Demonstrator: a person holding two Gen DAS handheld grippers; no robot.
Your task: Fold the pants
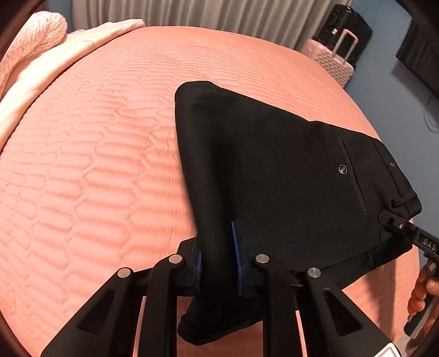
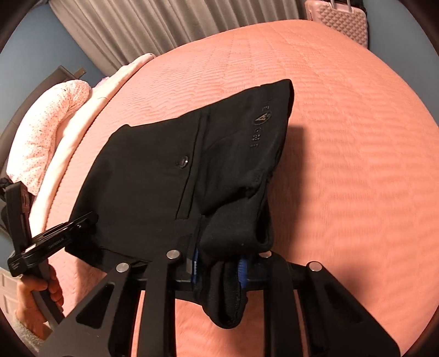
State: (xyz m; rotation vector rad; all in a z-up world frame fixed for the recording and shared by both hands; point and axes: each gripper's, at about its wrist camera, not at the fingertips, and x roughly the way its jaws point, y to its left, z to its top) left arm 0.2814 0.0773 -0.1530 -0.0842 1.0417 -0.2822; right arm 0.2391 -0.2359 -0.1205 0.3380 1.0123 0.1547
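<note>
The black pants [image 1: 274, 170] are folded into a thick bundle and held up over the salmon quilted bed [image 1: 96, 151]. My left gripper [image 1: 218, 255] is shut on one bunched edge of the pants between its blue pads. My right gripper [image 2: 219, 263] is shut on the other edge, near the waistband; the pants [image 2: 170, 170] show a back pocket with a button. The right gripper also shows in the left wrist view [image 1: 397, 223] at the waistband, and the left gripper in the right wrist view [image 2: 82, 222]. Cloth hangs below both grippers.
Pink pillows and a folded pale blanket [image 1: 41, 60] lie at the bed's left side. A pink suitcase [image 1: 332, 60] stands beyond the far right corner. Grey curtains [image 2: 164, 24] hang behind the bed.
</note>
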